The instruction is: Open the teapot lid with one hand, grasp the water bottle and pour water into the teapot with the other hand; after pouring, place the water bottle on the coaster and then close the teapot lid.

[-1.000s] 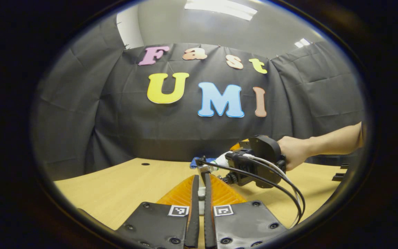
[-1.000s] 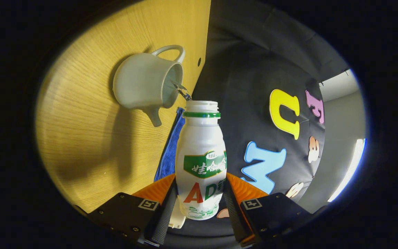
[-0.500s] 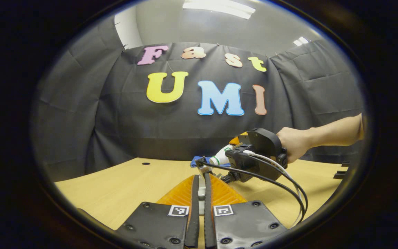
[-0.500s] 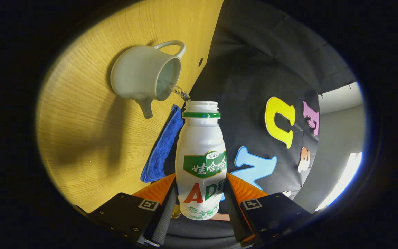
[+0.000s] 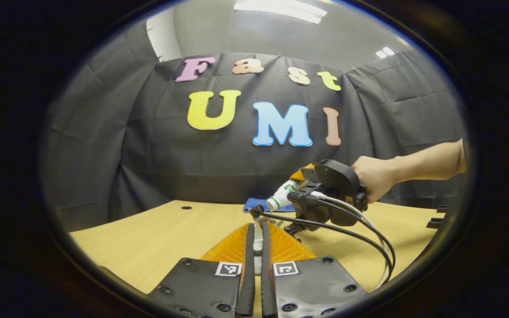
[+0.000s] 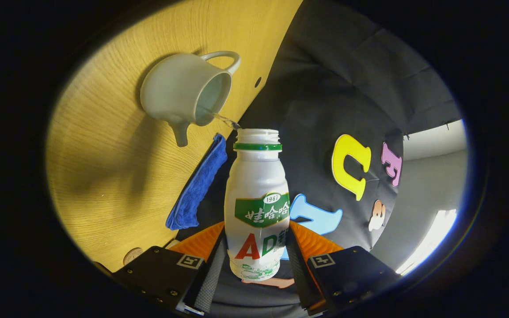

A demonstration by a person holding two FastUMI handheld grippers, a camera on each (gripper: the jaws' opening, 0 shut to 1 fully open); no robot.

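We note a printed label on the water bottle (image 6: 256, 212), square coded markers on the left gripper (image 5: 254, 227) and the right gripper (image 6: 256, 229).

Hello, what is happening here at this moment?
A person is pouring water. The right gripper is shut on a white water bottle, tipped so that a thin stream runs from its open mouth into the open teapot on the wooden table. A blue cloth lies beside the teapot. The left gripper is closed on a small pale thing, probably the lid.

Open tabletop (image 5: 157, 234) left of left gripper (image 5: 255, 247); right side blocked by right gripper (image 5: 296, 194), trailing cables (image 5: 360, 234).
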